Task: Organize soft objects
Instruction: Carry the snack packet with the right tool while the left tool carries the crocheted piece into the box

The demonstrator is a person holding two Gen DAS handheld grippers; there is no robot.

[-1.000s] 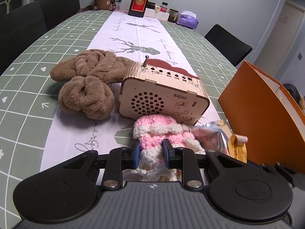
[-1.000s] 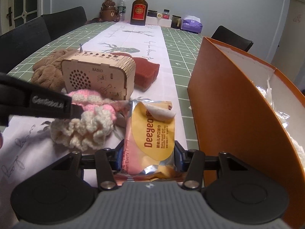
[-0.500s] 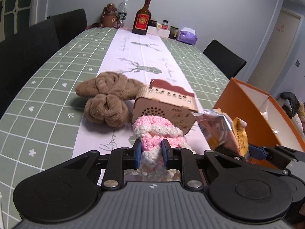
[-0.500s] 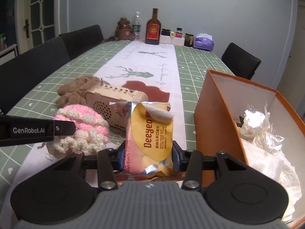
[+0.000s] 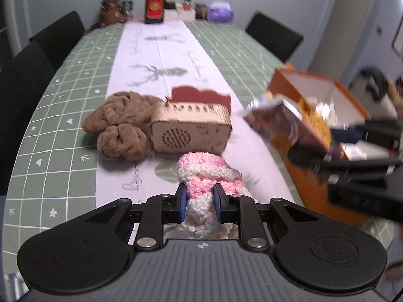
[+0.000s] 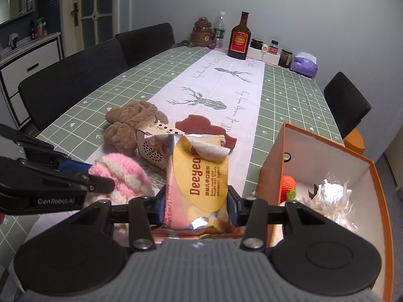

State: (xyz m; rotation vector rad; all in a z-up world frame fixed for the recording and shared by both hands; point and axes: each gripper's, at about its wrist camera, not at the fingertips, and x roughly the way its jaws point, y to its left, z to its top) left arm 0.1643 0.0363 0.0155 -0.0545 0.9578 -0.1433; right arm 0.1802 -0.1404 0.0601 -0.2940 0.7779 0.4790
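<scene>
Rising off the table since a second ago, right gripper (image 6: 196, 205) clamps wipes pack (image 6: 199, 183) beside orange box (image 6: 327, 148); left gripper (image 5: 200, 198) pinches crocheted piece (image 5: 206, 176), both seemingly box-bound.

Left gripper (image 5: 199, 200): jaws clamping pink-white crocheted piece (image 5: 207, 177); wooden radio (image 5: 191, 132), brown towel (image 5: 121, 123) beyond; orange box (image 5: 320, 105) right.

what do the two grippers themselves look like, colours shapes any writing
Both grippers are matte black with a ribbed grey housing nearest the camera, flanked by two round black discs. Black linkage bars with silver screws run to the jaws, which have blue pads. The left gripper shows white "GenRobot.AI" lettering on its side in the right wrist view; the right gripper matches it. No cables or sleeves show.
</scene>
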